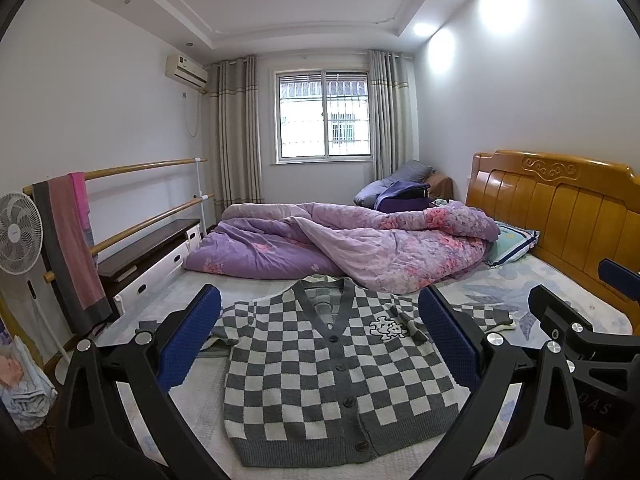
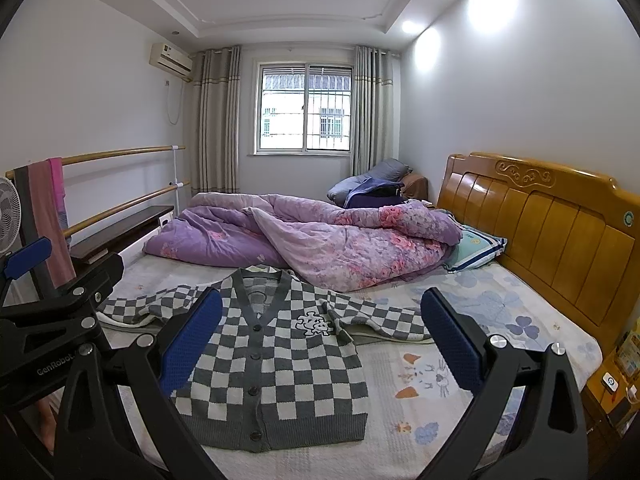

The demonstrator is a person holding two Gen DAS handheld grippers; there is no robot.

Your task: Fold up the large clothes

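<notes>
A grey-and-white checkered cardigan point(image 1: 336, 380) lies flat, buttoned, front up, on the bed sheet point(image 1: 200, 408), sleeves spread to both sides. It also shows in the right wrist view point(image 2: 276, 372). My left gripper point(image 1: 320, 340) is open and empty, held above the cardigan's body, its blue pads wide apart. My right gripper point(image 2: 320, 340) is open and empty, above the cardigan's right side and the sheet. The right gripper also shows at the right edge of the left wrist view point(image 1: 576, 320), and the left gripper at the left edge of the right wrist view point(image 2: 60, 280).
A crumpled purple floral quilt point(image 1: 340, 240) lies across the bed behind the cardigan. A pillow point(image 1: 512, 244) sits by the wooden headboard point(image 1: 560, 208). A fan point(image 1: 18, 236), a towel rail point(image 1: 120, 200) and a cabinet point(image 1: 148, 256) stand left of the bed.
</notes>
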